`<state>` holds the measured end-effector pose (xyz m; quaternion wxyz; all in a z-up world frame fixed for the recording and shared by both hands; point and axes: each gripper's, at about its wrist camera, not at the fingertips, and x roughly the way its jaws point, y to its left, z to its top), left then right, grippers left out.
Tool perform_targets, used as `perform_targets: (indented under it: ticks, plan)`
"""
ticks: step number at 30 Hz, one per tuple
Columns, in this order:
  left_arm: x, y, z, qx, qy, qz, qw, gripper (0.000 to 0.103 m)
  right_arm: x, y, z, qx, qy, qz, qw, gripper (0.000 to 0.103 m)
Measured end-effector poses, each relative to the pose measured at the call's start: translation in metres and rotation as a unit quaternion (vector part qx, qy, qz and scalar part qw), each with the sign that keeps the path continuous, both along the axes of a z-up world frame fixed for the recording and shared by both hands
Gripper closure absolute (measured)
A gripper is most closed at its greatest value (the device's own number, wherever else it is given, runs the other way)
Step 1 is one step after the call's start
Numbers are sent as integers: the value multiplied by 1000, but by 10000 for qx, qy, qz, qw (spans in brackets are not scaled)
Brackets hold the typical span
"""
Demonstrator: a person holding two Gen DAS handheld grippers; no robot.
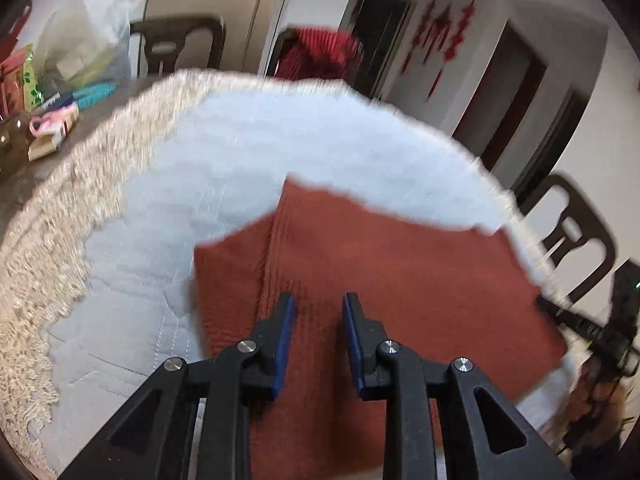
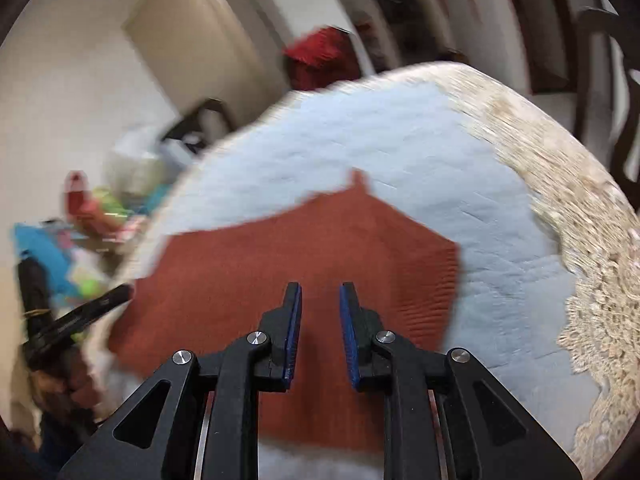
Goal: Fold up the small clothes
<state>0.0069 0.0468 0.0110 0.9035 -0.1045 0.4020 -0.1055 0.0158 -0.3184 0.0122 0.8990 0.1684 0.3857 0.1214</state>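
A rust-red ribbed garment (image 1: 392, 264) lies flat on a pale blue quilted mat (image 1: 248, 148). My left gripper (image 1: 319, 300) hovers over its near left part, jaws open and empty. In the right wrist view the same garment (image 2: 248, 260) lies on the mat (image 2: 400, 140), and my right gripper (image 2: 320, 290) hovers over its near middle, jaws open and empty. The right gripper shows at the right edge of the left wrist view (image 1: 552, 306), at the garment's right border. The left gripper shows at the left of the right wrist view (image 2: 108, 300), at the garment's left border. Both views are motion-blurred.
A cream lace tablecloth (image 1: 60, 240) rings the mat, also seen in the right wrist view (image 2: 580, 216). Clutter of bags and small items (image 1: 52, 92) sits at the table's far left. Dark chairs (image 1: 576, 236) stand around the table, one holding a red cloth (image 1: 320, 52).
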Motion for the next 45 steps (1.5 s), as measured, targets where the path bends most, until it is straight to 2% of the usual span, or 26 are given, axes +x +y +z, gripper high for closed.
perform_targets:
  ticks: [1,3,9,11,14,17,20,23,28,32,37,40,45]
  plan:
    - [-2,1,0,25,-113,-2,9999,76,2,-5,-5,-12,49,-104,9999,88]
    - [-1,1,4,43,-42,-42,10000,76,1,-16,-6,288,69,-142,9995,88]
    - [23,-12,23,107,-197,-101,9997,76,12,-5,14,241,-112,-16,9996,86]
    - [37,-16,26,163,-246,-88,9995,76,28,2,15,156,-7,-76,9998,86]
    - [53,-20,18,312,-124,-67,9994,76,47,5,7,92,185,-140,9997,86]
    - [62,-16,-4,413,165,42,9990,76,55,-1,-1,-74,259,-235,9994,86]
    - [57,-15,-4,354,43,61,9993,76,55,-15,-10,-9,271,-465,9986,86]
    - [57,-17,-4,399,48,62,9992,75,52,-25,-15,290,289,-491,9980,86]
    - [59,-19,-3,460,43,55,9989,74,52,-22,-12,196,280,-478,9983,85]
    - [58,-19,1,542,2,86,9985,74,48,-19,-4,-69,198,-475,9987,85]
    - [44,-18,13,609,-182,161,9978,74,30,-11,15,-360,-145,-413,9984,82]
    - [31,-20,24,666,-383,121,9970,74,18,2,23,-593,-289,-215,9976,74]
    - [8,-26,30,729,-566,-63,9957,70,3,32,25,-923,-406,278,9945,74]
